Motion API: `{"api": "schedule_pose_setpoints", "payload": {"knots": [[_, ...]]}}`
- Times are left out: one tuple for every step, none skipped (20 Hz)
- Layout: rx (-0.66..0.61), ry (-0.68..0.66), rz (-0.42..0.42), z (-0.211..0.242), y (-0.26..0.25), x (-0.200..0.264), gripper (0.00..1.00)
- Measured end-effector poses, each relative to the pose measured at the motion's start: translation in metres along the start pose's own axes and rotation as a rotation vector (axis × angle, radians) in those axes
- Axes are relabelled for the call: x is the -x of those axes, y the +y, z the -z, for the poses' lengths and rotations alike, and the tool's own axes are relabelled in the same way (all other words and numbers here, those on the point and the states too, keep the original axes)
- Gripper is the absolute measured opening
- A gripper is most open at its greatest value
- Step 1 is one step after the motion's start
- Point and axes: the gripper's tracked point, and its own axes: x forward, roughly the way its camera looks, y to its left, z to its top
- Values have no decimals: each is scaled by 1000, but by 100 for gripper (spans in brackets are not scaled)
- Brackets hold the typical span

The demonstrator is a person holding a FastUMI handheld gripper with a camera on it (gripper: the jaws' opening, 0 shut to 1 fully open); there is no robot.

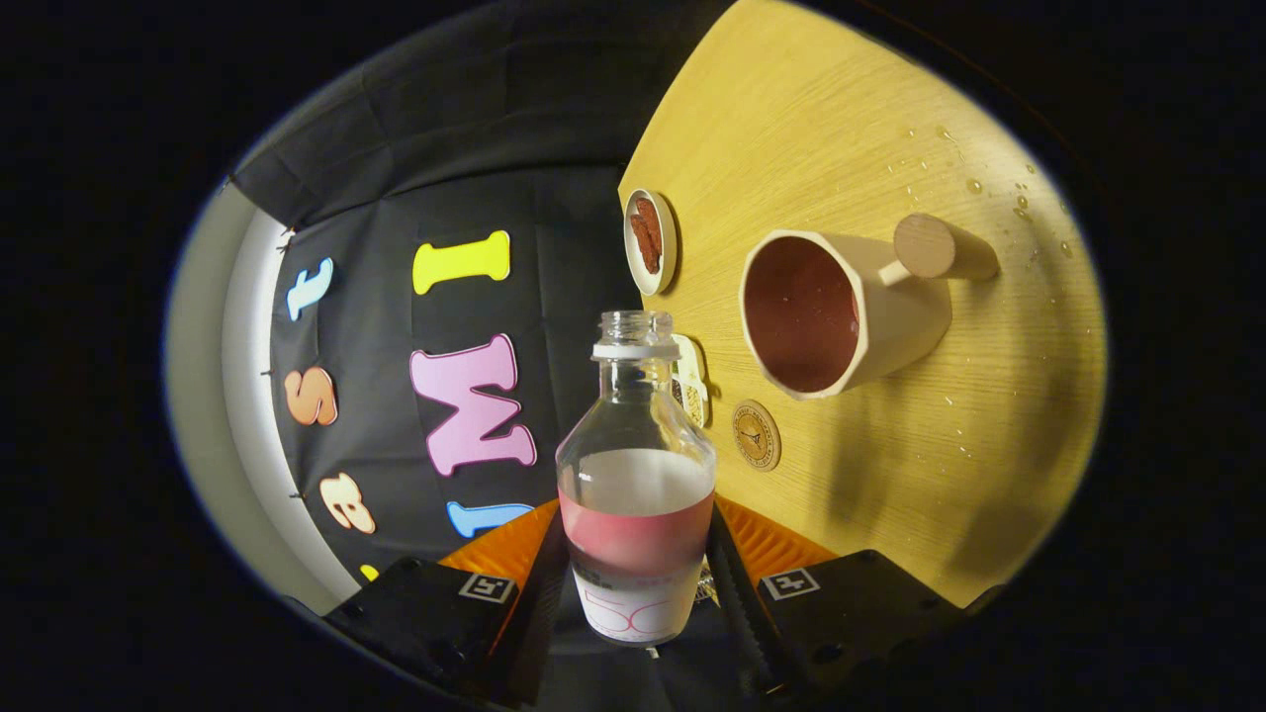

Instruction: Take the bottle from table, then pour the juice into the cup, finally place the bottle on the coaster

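Gripper (638, 574) was clamped on the bottle (636, 475), both fingers pressed against its labelled lower body; cap off, neck pointing to 12 o'clock, view rolled sideways. Cup (841, 311) sat on the wooden table (949, 445) at roughly 2 o'clock from the bottle mouth, reddish inside. Round coaster (756, 434) lay at 3 o'clock, near the bottle's shoulder. Small dish (650, 241) beyond at 12 o'clock. Droplets (989, 188) past the cup.

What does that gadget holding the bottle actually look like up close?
The hand-held gripper has two long, straight fingers with ribbed, toothed inner faces. Each finger sits on a chunky black block, and each block carries a small square black-and-white marker tag. Behind the fingers there is a ridged orange part. No cables can be seen.
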Motion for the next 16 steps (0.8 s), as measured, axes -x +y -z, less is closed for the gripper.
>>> {"api": "schedule_pose_setpoints", "payload": {"knots": [[-21,1,0,-1,0,0,75],[-35,3,4,-2,-2,0,75],[-44,6,5,-2,-3,-1,75],[-55,8,5,-4,-3,-1,75],[-67,11,5,-5,-2,0,75],[-79,16,6,-5,-3,-1,75],[-89,19,7,-5,-3,-1,75],[-98,23,10,-5,-4,-2,75],[-103,30,13,-4,-5,-2,75],[-107,37,16,-2,-7,-3,75],[-111,45,18,-1,-7,-1,75],[-115,50,20,-1,-8,-2,75],[-119,54,22,-1,-8,-2,75],[-122,57,24,-2,-9,-1,75],[-128,60,25,-2,-8,-2,75],[-135,62,26,-2,-9,-2,75]]}}
